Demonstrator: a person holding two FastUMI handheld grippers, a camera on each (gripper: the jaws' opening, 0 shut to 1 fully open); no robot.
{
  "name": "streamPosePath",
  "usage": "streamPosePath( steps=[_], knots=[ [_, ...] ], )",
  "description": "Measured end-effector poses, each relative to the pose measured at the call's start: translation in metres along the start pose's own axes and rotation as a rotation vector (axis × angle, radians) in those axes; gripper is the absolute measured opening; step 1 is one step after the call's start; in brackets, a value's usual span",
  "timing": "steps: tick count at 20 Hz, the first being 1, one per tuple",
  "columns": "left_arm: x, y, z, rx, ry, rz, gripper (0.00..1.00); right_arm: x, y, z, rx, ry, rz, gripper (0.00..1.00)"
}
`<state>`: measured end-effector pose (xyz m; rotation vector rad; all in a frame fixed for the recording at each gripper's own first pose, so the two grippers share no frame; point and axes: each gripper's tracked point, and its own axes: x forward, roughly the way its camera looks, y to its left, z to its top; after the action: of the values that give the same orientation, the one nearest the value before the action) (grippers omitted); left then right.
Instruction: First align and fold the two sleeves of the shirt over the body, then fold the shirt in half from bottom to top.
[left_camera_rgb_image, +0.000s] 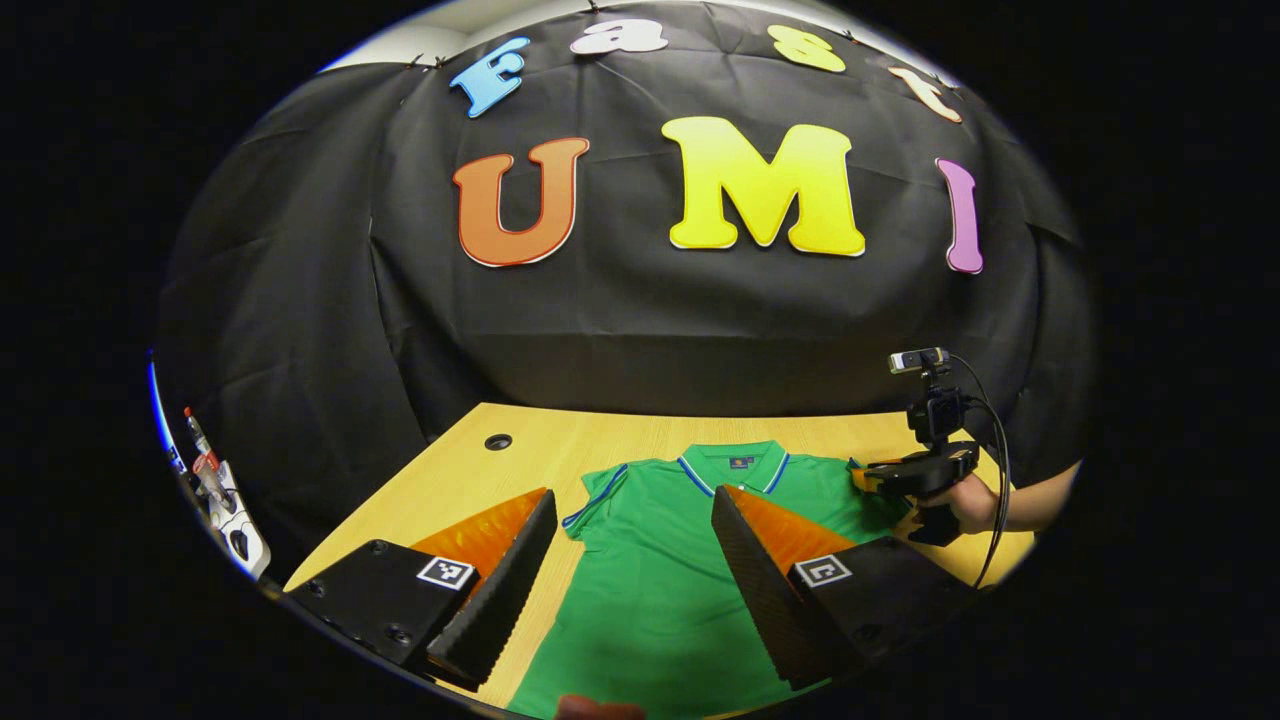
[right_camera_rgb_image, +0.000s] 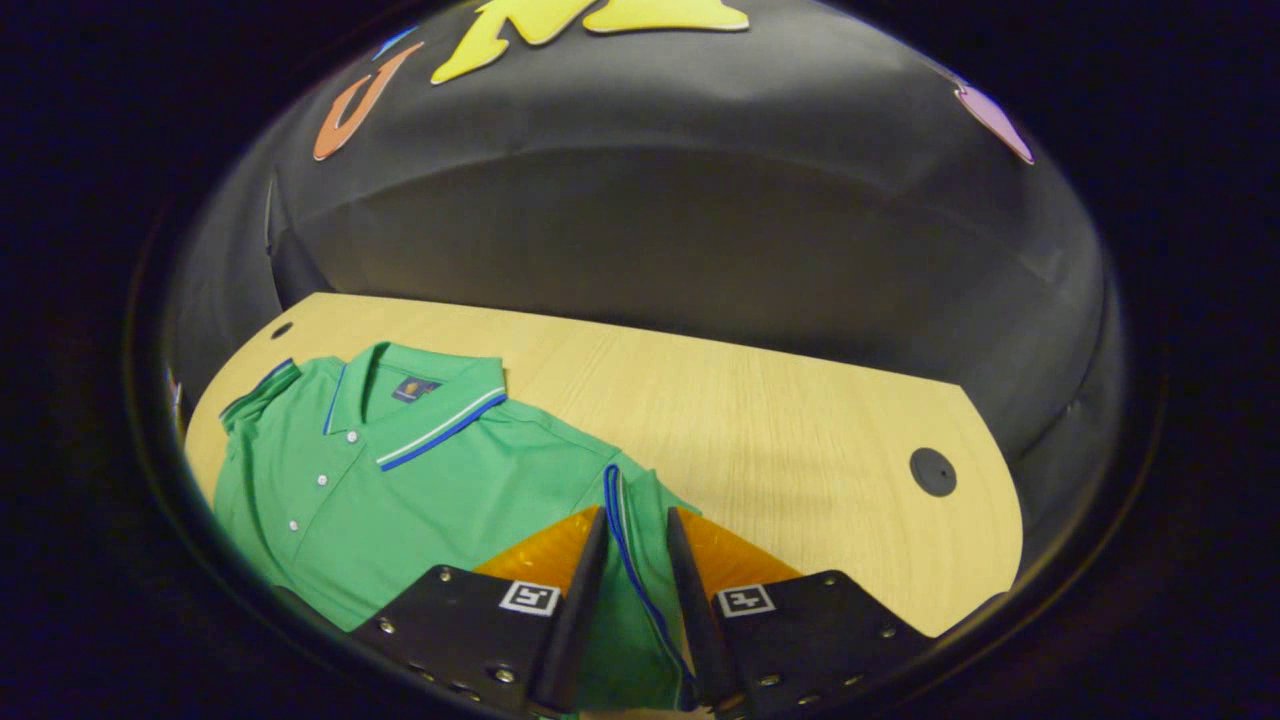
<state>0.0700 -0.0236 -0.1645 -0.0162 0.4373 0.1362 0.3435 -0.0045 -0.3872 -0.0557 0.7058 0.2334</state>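
A green polo shirt (left_camera_rgb_image: 660, 560) with blue-trimmed collar lies face up on the wooden table, collar toward the wall. My left gripper (left_camera_rgb_image: 634, 495) hovers open over the shirt's body, nothing between its fingers. In the right gripper view the shirt (right_camera_rgb_image: 420, 480) spreads to the left, and its near sleeve (right_camera_rgb_image: 640, 490), with the blue-striped hem, runs between my fingers. My right gripper (right_camera_rgb_image: 637, 512) is shut on that sleeve. In the left gripper view, that right gripper (left_camera_rgb_image: 875, 478) sits at the shirt's right shoulder, held by a hand (left_camera_rgb_image: 975, 505). The other sleeve (left_camera_rgb_image: 600, 495) lies flat.
The table (right_camera_rgb_image: 800, 420) stretches bare to the right of the shirt, with a round cable hole (right_camera_rgb_image: 932, 471) there and another (left_camera_rgb_image: 497, 441) at the far left. A white holder with pens (left_camera_rgb_image: 215, 490) stands off the table's left edge.
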Motion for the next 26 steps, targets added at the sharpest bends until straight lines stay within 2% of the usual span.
streamPosePath(
  steps=[1,2,4,5,6,17,26],
  knots=[
    [0.000,-0.001,0.001,0.000,-0.001,0.000,1.00,0.000,0.000,0.000,0.016,0.005,0.008,0.43],
    [0.000,0.000,0.002,0.003,-0.002,-0.001,1.00,0.001,-0.006,0.001,0.031,0.006,-0.016,0.41],
    [-0.002,-0.002,0.002,0.004,-0.004,-0.005,1.00,0.000,-0.005,-0.001,0.053,0.027,-0.011,0.17],
    [-0.003,-0.003,0.002,0.005,-0.004,-0.008,1.00,-0.001,-0.007,0.002,0.046,0.025,-0.023,0.17],
    [-0.003,-0.003,0.002,0.007,-0.005,-0.009,1.00,-0.001,-0.006,0.003,0.067,0.029,-0.015,0.02],
    [-0.013,0.011,0.006,-0.018,-0.031,-0.011,1.00,-0.051,0.007,0.044,0.128,-0.038,0.002,0.02],
    [-0.028,0.052,0.001,-0.054,-0.043,0.017,1.00,-0.071,0.095,0.071,0.106,-0.066,0.064,0.02]
  ],
)
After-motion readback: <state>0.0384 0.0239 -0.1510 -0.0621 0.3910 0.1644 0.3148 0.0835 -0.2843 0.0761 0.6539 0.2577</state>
